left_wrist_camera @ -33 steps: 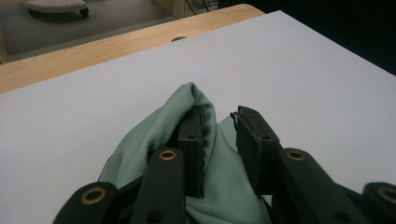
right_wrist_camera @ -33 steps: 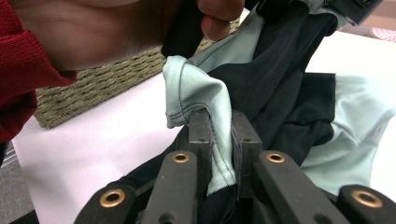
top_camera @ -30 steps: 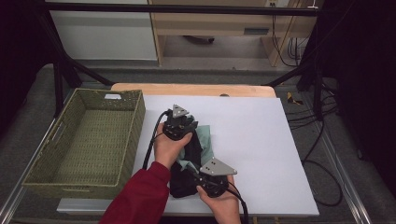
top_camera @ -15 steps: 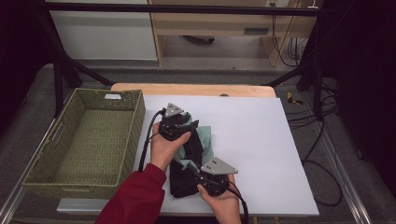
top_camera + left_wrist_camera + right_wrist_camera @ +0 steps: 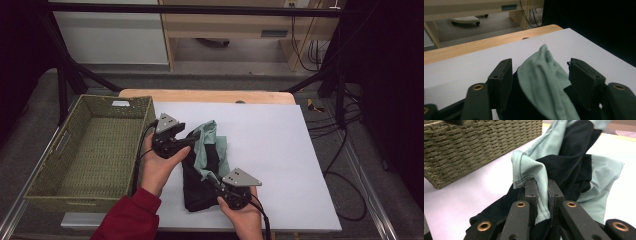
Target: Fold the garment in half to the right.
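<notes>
A crumpled garment (image 5: 205, 159) of black and pale green cloth lies in the middle of the white tabletop (image 5: 280, 150). My left gripper (image 5: 192, 141) is at the garment's upper left edge, pointing right. In the left gripper view the left gripper (image 5: 541, 80) has jaws that stand apart and have just been opening. A green fold of the garment (image 5: 544, 75) rises between them, touching neither pad. My right gripper (image 5: 214, 179) is at the garment's near right side. In the right gripper view the right gripper (image 5: 541, 192) is shut on a stitched green hem (image 5: 524, 167).
A woven basket (image 5: 75, 197) with nothing in it stands at the table's left edge, close to my left hand; its wall (image 5: 474, 145) also shows in the right gripper view. Bare white surface lies right of the garment. A wooden strip (image 5: 210, 96) borders the far edge.
My left gripper has slid left toward the basket and its jaws have opened, letting go of the cloth. The right gripper has stayed where it was, still clamped on the hem.
</notes>
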Tool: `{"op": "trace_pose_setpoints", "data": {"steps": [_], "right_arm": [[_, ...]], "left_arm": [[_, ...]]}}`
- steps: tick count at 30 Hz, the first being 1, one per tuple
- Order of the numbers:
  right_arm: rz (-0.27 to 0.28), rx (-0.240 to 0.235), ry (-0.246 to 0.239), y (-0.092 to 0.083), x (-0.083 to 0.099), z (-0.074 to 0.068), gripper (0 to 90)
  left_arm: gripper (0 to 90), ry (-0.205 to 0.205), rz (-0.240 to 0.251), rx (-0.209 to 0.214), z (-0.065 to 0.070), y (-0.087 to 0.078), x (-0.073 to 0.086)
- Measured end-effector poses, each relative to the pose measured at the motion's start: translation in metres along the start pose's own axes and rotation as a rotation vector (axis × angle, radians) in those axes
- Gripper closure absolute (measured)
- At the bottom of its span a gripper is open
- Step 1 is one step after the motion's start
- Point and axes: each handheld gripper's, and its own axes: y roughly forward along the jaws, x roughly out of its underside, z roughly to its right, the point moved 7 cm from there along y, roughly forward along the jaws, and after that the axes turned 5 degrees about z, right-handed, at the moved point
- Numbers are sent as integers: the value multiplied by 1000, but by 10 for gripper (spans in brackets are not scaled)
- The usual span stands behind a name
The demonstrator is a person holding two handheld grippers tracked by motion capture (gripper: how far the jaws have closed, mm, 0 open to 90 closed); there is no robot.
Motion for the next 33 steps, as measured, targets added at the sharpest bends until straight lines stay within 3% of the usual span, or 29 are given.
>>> {"op": "trace_pose_setpoints", "data": {"steps": [2, 6, 14, 17, 20, 25, 33], "right_arm": [[-1, 0, -3, 0, 1, 1, 819], [-17, 10, 9, -1, 7, 5, 818], [-27, 19, 24, -2, 10, 8, 814], [-47, 18, 34, -1, 16, 10, 809], [-52, 21, 43, -2, 18, 10, 809], [-67, 25, 27, -1, 20, 9, 806], [-75, 23, 41, -2, 23, 9, 788]], "left_arm": [[344, -15, 8, -6, -2, -5, 4], [291, 6, 1, -44, -5, -16, 16], [246, 7, -15, -41, 4, -29, 48], [238, 29, -29, -47, 7, -31, 64], [236, 6, -58, -34, 9, -31, 88], [237, 5, -98, -29, 6, -31, 113], [234, 14, -111, -34, 8, -37, 125]]}}
